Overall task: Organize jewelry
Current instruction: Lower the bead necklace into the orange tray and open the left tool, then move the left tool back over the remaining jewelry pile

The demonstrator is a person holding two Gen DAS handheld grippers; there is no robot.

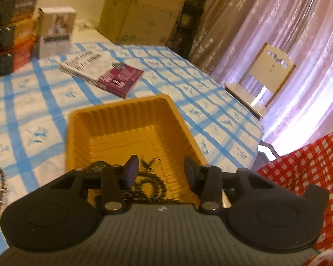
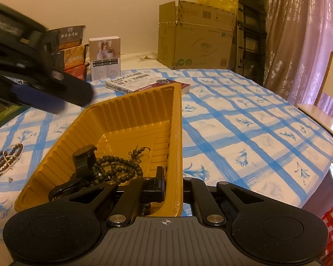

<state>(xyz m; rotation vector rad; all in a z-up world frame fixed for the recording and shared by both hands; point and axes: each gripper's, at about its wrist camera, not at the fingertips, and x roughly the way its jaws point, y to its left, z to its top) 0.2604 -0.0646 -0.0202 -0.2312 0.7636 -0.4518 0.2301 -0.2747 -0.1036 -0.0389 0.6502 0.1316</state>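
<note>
Jewelry being gathered into the yellow tray (image 2: 126, 119) at frame centre on the checked counter (image 2: 244, 122).

The tray's right rim is clamped by the right tool (image 2: 173, 184); the left tool (image 1: 161, 171) stands apart, empty, over the dark bead strand (image 2: 115, 168) and black watch (image 2: 84, 155) lying inside. The bracelets (image 2: 6, 159) at lower left are best lifted next, the tray being kept steadied.
</note>
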